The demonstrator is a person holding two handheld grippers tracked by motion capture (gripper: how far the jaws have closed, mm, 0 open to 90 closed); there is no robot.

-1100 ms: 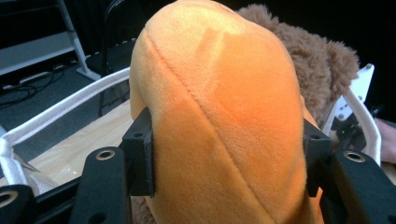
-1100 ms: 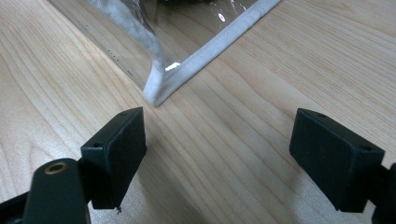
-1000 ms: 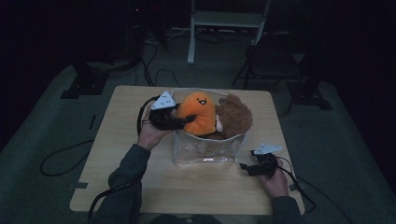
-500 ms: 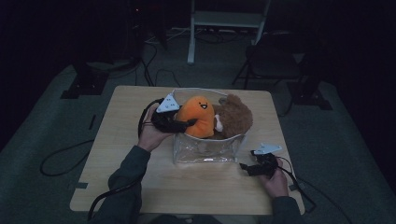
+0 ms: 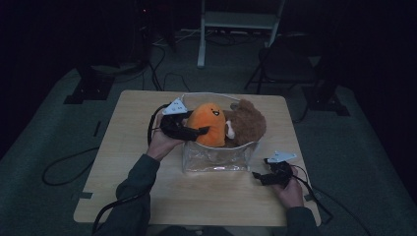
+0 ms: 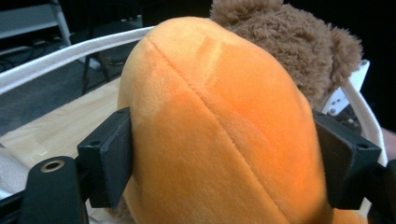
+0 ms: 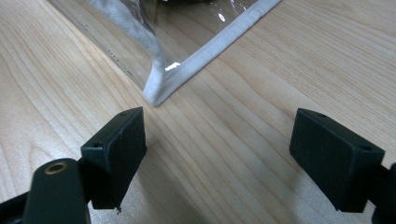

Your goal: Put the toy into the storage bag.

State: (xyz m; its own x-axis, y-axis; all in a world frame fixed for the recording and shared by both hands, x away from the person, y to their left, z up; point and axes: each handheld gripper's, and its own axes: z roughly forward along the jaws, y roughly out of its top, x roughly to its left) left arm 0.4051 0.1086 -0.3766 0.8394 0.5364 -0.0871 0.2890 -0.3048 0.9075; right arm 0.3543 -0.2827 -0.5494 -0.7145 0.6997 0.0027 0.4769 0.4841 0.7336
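- Pale wooden counter (image 5: 128,196): carries everything; the person's forearms enter at 6 o'clock in the high view.
- Clear plastic tote bag with white trim (image 5: 216,158): stands at the counter's centre, mouth up. Its white-edged bottom corner (image 7: 161,91) shows in the right gripper view.
- Brown fuzzy plush bear (image 5: 248,124): sits in the bag at 3 o'clock of the orange toy, touching it.
- Round orange plush toy with a small face (image 5: 209,123): has dropped deeper into the bag's left half since a second ago; I judge it placed, release under way.
- Left hand-held gripper (image 5: 189,130): at 9 o'clock of the bag. Jaws have just been opening, now spread wide; orange plush (image 6: 219,130) sits between them, pads at its flanks, hardly pressing.
- Right hand-held gripper (image 5: 256,176): at 4 o'clock of the bag, jaws spread, empty, low over the counter beside the bag's corner.
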